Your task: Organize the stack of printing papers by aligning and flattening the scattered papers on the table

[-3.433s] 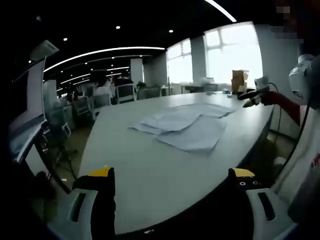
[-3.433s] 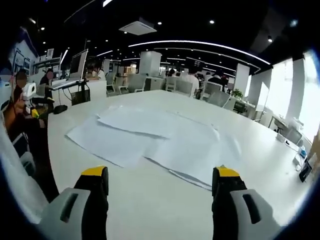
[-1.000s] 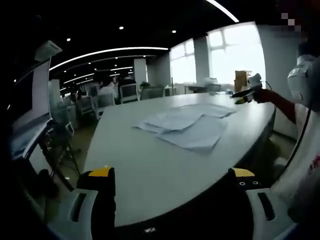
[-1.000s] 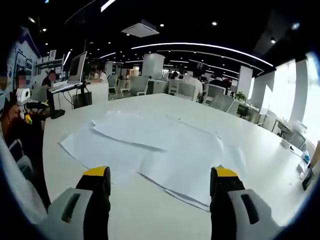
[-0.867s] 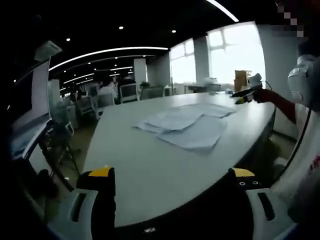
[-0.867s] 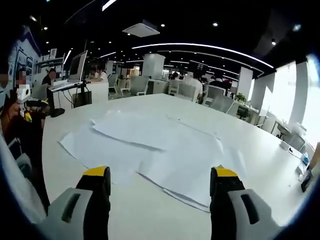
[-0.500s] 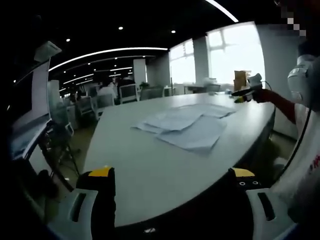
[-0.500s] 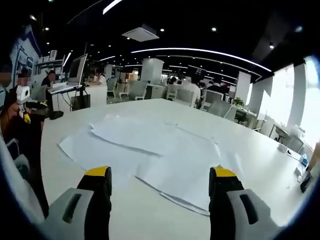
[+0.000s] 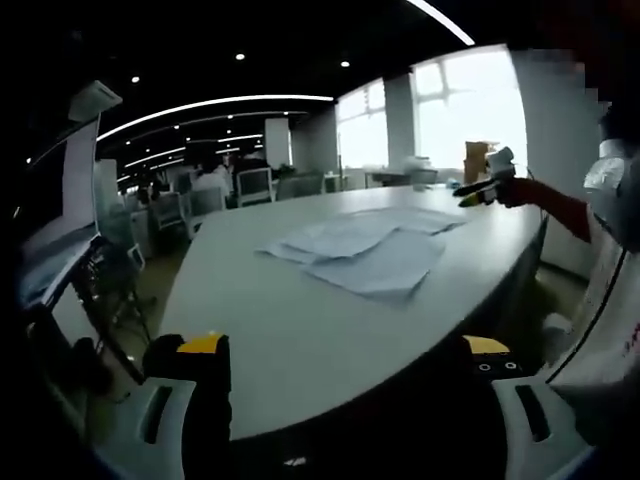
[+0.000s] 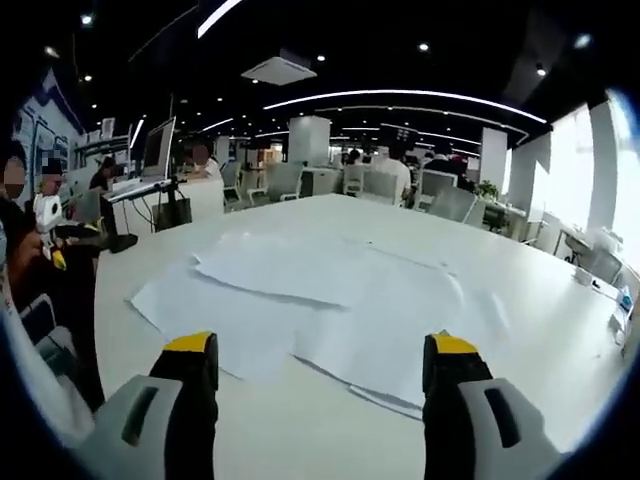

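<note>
Both grippers hung spread and empty: left gripper [image 9: 345, 365] off the desk [image 9: 300, 330] edge, right gripper [image 10: 313, 370] over it, just short of the scattered papers [image 10: 330, 295].

An open-plan office — rows of desks with office chairs [image 10: 452, 203] and people seated at them fill the back. A monitor [image 10: 158, 148] stands on a desk at the left. Long strip lights [image 10: 400, 96] curve across a dark ceiling, and large windows [image 9: 468, 105] line one wall
</note>
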The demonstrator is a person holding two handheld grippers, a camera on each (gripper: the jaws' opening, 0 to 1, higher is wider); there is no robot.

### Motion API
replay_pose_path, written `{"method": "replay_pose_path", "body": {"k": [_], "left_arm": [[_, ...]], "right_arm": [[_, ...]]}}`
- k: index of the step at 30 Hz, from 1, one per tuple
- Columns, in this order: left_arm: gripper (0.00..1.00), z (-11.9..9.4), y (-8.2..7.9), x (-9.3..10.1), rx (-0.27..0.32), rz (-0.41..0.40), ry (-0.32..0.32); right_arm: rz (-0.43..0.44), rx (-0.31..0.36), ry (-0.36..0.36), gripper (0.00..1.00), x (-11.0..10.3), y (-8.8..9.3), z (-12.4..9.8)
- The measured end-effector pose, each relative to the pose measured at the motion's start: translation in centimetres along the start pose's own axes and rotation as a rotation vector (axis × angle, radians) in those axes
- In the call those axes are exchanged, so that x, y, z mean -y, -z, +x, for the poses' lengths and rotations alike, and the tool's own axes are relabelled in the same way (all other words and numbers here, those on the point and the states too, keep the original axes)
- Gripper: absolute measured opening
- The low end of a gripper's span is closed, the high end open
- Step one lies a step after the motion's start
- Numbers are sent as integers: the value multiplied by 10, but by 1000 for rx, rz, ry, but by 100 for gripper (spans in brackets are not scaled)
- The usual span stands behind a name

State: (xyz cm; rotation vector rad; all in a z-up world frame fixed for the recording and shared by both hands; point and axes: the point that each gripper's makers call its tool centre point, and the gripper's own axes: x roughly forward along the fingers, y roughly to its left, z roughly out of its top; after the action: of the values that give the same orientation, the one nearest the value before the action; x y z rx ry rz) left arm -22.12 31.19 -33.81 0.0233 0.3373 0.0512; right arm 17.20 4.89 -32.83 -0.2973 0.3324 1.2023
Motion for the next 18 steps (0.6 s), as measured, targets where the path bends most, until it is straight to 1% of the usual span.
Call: {"method": "replay_pose_path", "body": {"k": [5, 8, 10, 11, 14, 15, 18], "left_arm": [[96, 2, -5, 13, 9, 18, 46], [96, -3, -9, 22, 18, 27, 73], [96, -9, -13, 25, 26, 31, 81], [96, -12, -14, 26, 31, 37, 81], [96, -19, -19, 30, 48, 58, 88], [96, -22, -21, 32, 63, 56, 95], [96, -25, -23, 35, 76, 49, 104]], "right_arm": [[45, -21, 1, 82, 5, -2, 7], [49, -24, -2, 85, 4, -3, 8], [64, -44, -29, 86, -1, 0, 8], [110, -40, -4, 87, 1, 0, 7], [102, -52, 8, 88, -1, 6, 9], [106, -53, 13, 89, -1, 7, 9], [152, -53, 45, 89, 9, 8, 14]]}}
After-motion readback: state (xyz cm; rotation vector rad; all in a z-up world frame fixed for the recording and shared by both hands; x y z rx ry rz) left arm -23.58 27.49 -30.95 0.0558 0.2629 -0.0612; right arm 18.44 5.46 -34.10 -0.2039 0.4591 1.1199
